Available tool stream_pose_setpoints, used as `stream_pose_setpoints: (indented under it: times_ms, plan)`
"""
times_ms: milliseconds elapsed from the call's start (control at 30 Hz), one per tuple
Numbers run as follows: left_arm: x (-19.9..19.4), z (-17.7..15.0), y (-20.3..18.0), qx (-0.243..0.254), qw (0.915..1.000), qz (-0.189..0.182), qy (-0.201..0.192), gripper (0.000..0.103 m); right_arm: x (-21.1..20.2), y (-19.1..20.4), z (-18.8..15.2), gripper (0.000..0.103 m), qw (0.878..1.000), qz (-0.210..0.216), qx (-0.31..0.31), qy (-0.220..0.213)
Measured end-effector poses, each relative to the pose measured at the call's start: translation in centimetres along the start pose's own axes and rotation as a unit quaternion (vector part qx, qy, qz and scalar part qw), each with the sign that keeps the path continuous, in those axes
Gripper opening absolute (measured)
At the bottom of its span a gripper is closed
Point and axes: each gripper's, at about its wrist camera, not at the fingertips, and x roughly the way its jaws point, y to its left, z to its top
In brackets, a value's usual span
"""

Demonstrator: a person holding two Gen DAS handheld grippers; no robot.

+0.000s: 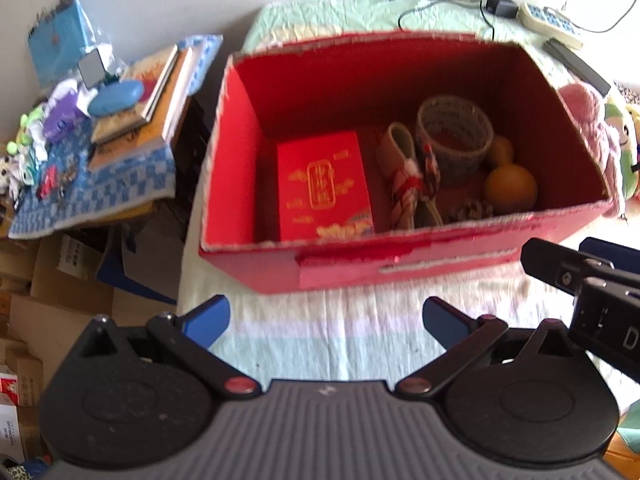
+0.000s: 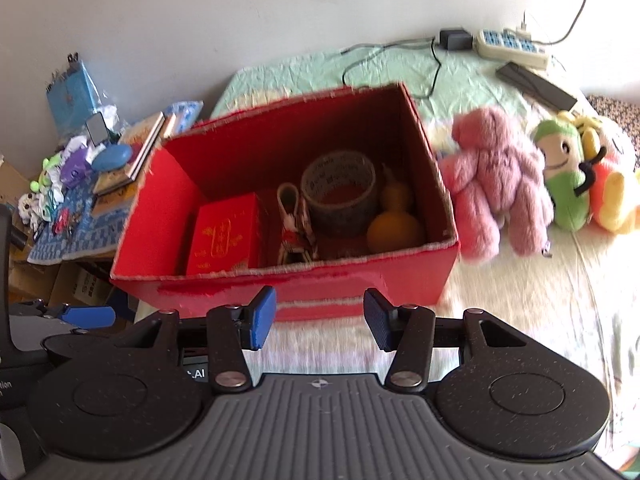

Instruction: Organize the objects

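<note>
The red box (image 2: 280, 292) stands open on the bed (image 2: 520, 312), already holding a red packet (image 2: 224, 240), a roll of tape (image 2: 340, 194), an orange gourd (image 2: 394, 224) and a small knotted ornament (image 2: 294, 236); just outside its right wall lie a pink plush (image 2: 496, 184), touching or nearly touching the cardboard, and a green plush (image 2: 564, 184) pressed against a yellow-and-orange one (image 2: 612, 196). The left gripper (image 1: 326, 320) hovers before the box's near wall, jaws spread wide and empty; the right gripper (image 2: 316, 318) hangs beside it, jaws parted more narrowly, also empty. Judged from this layout, the plush toys appear to be what remains to go in. Likely hazards: a narrow jaw opening may pinch only fur, so a soft toy slips mid-lift; a limb may catch the rim and tilt the light cardboard box; a dropped toy may land on the gourd or tape. The cluttered side table (image 1: 100, 184) stands well apart to the left.
</note>
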Motion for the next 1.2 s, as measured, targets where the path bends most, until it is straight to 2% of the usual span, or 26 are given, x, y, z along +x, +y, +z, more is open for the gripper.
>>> stream_pose_setpoints:
  times_ms: [333, 467, 567, 667, 1033, 1200]
  plan:
    - [-0.4, 1.5, 0.3, -0.018, 0.9994, 0.012, -0.027, 0.102, 0.7, -0.2, 1.6, 0.052, 1.000, 0.010, 0.008, -0.017]
    - [-0.4, 2.1, 0.5, -0.017, 0.9987, 0.017, -0.045, 0.102, 1.1, -0.4, 1.9, 0.053, 0.999, 0.006, 0.014, -0.042]
    - [-0.2, 2.7, 0.6, -0.020, 0.9978, 0.017, -0.062, 0.102, 1.5, -0.4, 2.1, 0.053, 0.998, 0.018, 0.015, -0.056]
    - [0.4, 3.1, 0.7, -0.021, 0.9960, 0.016, -0.085, 0.102, 2.0, -0.4, 2.2, 0.053, 0.996, 0.020, 0.011, -0.087]
    - [3.3, 3.2, 0.4, -0.037, 0.9914, 0.010, -0.125, 0.102, 4.3, -0.8, 1.3, 0.052, 0.986, 0.027, -0.003, -0.164]
    - [4.2, 3.1, 0.2, -0.041, 0.9920, 0.008, -0.119, 0.102, 5.1, -1.1, 0.9, 0.043, 0.984, 0.034, -0.004, -0.177]
